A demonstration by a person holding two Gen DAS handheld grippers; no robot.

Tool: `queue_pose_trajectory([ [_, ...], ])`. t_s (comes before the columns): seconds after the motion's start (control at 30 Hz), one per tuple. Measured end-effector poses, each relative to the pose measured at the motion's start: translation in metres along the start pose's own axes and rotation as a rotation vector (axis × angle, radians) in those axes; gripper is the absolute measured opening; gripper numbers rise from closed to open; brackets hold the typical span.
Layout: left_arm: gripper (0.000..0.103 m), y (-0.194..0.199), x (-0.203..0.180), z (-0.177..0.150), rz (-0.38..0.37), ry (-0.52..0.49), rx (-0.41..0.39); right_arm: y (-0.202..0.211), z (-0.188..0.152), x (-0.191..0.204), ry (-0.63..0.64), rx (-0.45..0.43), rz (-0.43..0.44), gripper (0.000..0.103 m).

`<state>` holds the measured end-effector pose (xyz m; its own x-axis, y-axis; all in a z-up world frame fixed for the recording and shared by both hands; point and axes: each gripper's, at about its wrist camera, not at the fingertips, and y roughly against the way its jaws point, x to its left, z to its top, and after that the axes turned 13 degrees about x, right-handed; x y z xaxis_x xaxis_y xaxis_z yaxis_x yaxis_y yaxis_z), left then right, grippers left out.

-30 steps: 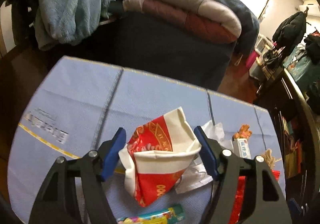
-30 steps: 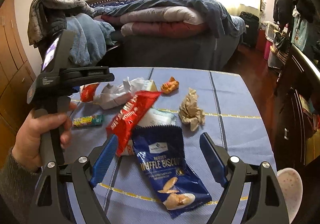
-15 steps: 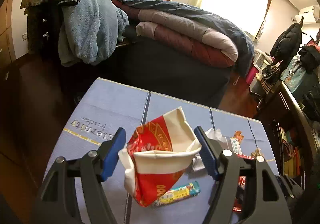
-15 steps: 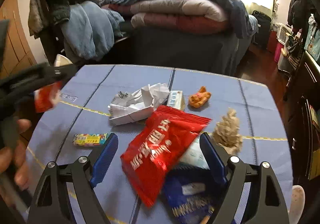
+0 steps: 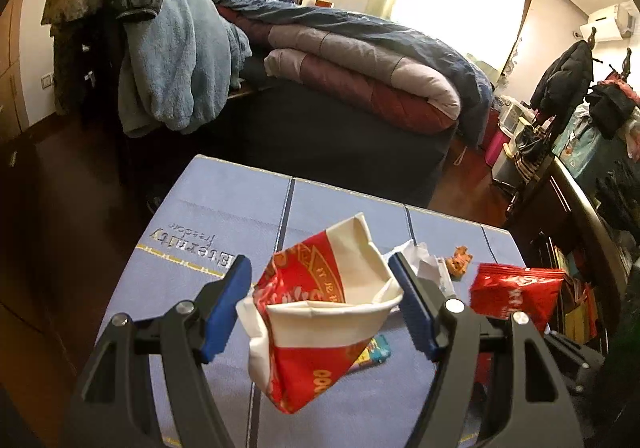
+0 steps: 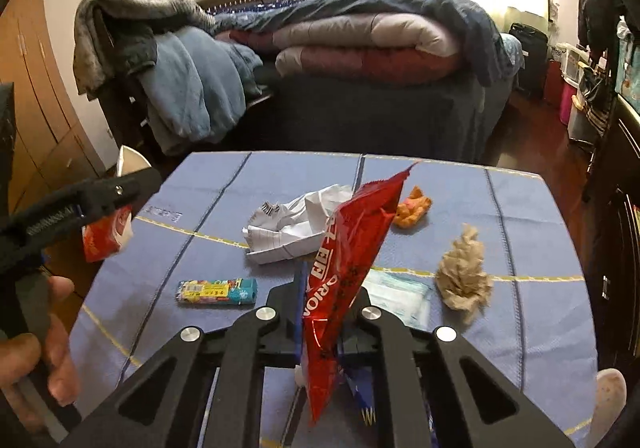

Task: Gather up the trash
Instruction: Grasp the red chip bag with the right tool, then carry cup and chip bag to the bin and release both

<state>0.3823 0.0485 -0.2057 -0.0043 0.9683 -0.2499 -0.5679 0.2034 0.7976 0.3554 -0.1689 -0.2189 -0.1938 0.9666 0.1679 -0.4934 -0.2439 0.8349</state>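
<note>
My left gripper (image 5: 320,300) is shut on a crushed red and white paper cup (image 5: 320,312), held above the blue table mat (image 5: 224,224); it shows at the left of the right wrist view (image 6: 106,232). My right gripper (image 6: 324,312) is shut on a red snack bag (image 6: 344,252), lifted off the mat; the bag also shows in the left wrist view (image 5: 516,294). On the mat lie crumpled white paper (image 6: 292,224), an orange wrapper (image 6: 414,206), a brown paper wad (image 6: 464,276), a colourful candy pack (image 6: 218,291) and a pale tissue pack (image 6: 400,296). A blue biscuit bag (image 6: 360,392) lies partly hidden under the right gripper.
A bed with folded quilts (image 6: 360,44) stands behind the table. Clothes hang on a rack (image 6: 160,68) at the back left. A dark cabinet (image 6: 616,208) is at the right, wood floor around the table.
My right gripper has closed on the red snack bag and lifted it upright. My left gripper has carried the paper cup up and to the left, away from the table.
</note>
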Motion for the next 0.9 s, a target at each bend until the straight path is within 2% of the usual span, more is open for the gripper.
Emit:
queue_pose_trajectory([
  [0.23,0.071,0.025,-0.030,-0.022,-0.042,-0.044,-0.003,0.040,-0.023,-0.015,-0.027,-0.022,0.009,0.011],
  [0.5,0.071,0.039,-0.088,-0.060,-0.116,-0.149,0.030,0.080,-0.068,-0.042,-0.079,-0.029,-0.064,0.011],
  [0.7,0.071,0.044,-0.145,-0.091,-0.199,-0.249,0.063,0.115,-0.110,-0.073,-0.146,-0.057,-0.138,0.011],
  [0.9,0.071,0.050,-0.219,-0.122,-0.281,-0.376,0.084,0.153,-0.152,-0.121,-0.266,-0.085,-0.206,0.011],
])
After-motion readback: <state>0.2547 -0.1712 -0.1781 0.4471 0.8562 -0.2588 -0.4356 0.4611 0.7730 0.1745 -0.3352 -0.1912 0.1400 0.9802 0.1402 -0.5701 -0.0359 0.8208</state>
